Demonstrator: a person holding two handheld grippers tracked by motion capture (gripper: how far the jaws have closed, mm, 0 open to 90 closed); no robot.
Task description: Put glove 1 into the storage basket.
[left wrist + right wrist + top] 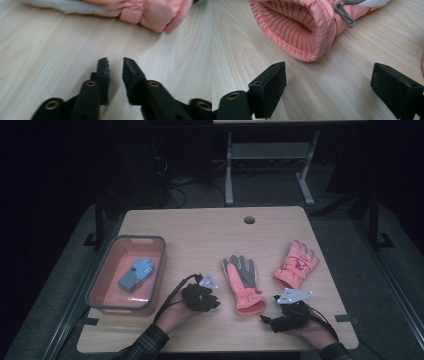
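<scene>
A salmon-and-grey glove (242,282) lies palm up in the middle of the wooden table (200,230), cuff toward me. Just left of the cuff, my left gripper (212,297) sits low over the wood. In the left gripper view its jaws stand a narrow gap apart, nothing between them (115,61), with the glove (150,15) ahead. My right gripper (267,320) is to the right of the cuff. In the right gripper view it stands wide open (328,72), and the ribbed cuff opening (294,27) lies a little beyond its tips.
A second pink glove (296,265) lies to the right, fingers pointing away. A grey-rimmed pink tray (100,270) at the left holds a small blue glove (137,272). A cable hole (249,219) is near the far edge.
</scene>
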